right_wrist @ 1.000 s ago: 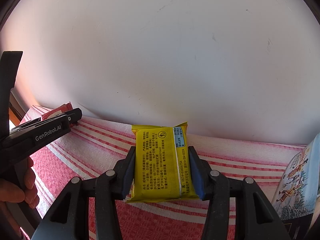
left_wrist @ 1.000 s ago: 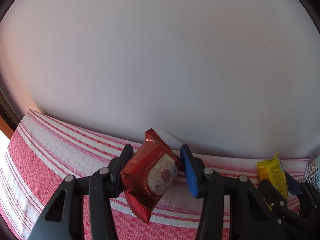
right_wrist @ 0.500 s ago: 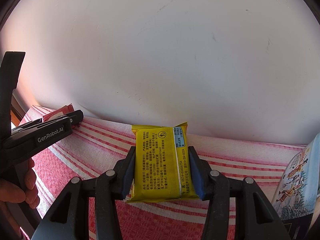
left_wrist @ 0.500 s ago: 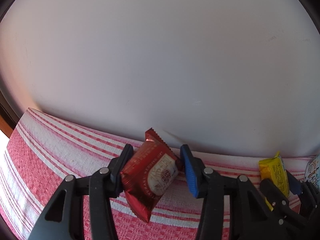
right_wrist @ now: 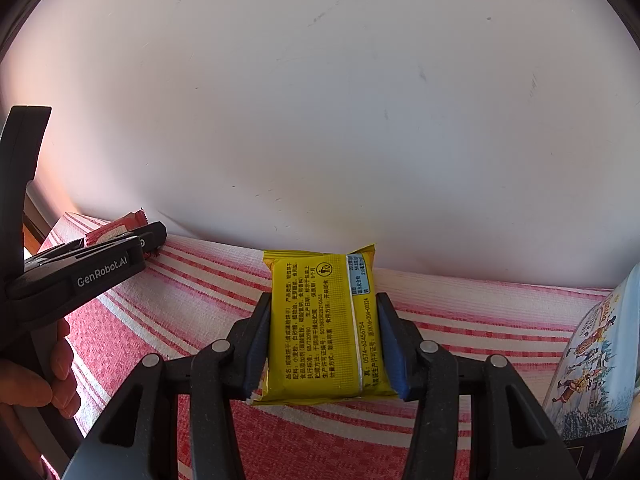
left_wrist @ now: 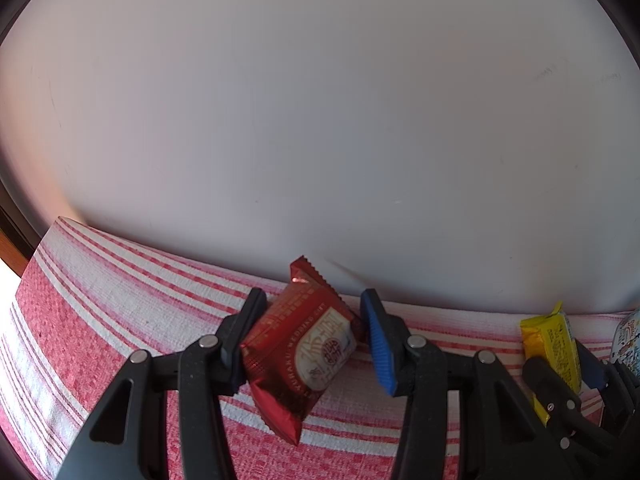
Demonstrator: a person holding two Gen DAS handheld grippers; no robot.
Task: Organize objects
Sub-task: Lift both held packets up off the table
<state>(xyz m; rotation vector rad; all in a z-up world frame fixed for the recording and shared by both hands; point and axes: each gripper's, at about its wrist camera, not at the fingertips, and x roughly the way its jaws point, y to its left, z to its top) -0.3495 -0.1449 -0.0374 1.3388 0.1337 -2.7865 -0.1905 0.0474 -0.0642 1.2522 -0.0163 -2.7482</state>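
Snack packets are what the tidying turns on here, one in each pair of tongs. The red packet (left_wrist: pixel 298 346) sits tilted between the fingers of the left tongs (left_wrist: pixel 310 334), its long axis running diagonally from a serrated upper corner down to the lower left. The left finger presses its edge, and the blue-padded right finger touches only the packet's right corner — whether that is a firm pinch or a loose hold cannot be told, and the tongs stand fairly wide. The packet hangs low over the red-and-white striped cloth (left_wrist: pixel 100 304) covering the table, and whether its bottom corner rests on the cloth is unclear.

The yellow packet (right_wrist: pixel 324 324) stands upright and square in the right tongs (right_wrist: pixel 322 344), printed back facing the camera, long axis pointing away along the fingers. Both fingers press flat on its long sides — a clear pinch. Its lower edge lies close over the same cloth.

Seen from the right wrist, the left tongs lie well to the left, with the person's hand (right_wrist: pixel 36 376) on the grip, so each packet is already with its own side and neither needs a reach across. A picture book (right_wrist: pixel 592 360) lies at the far right, near the yellow packet; a plain white wall (right_wrist: pixel 320 120) stands behind the table. Any set-down probably goes straight down.
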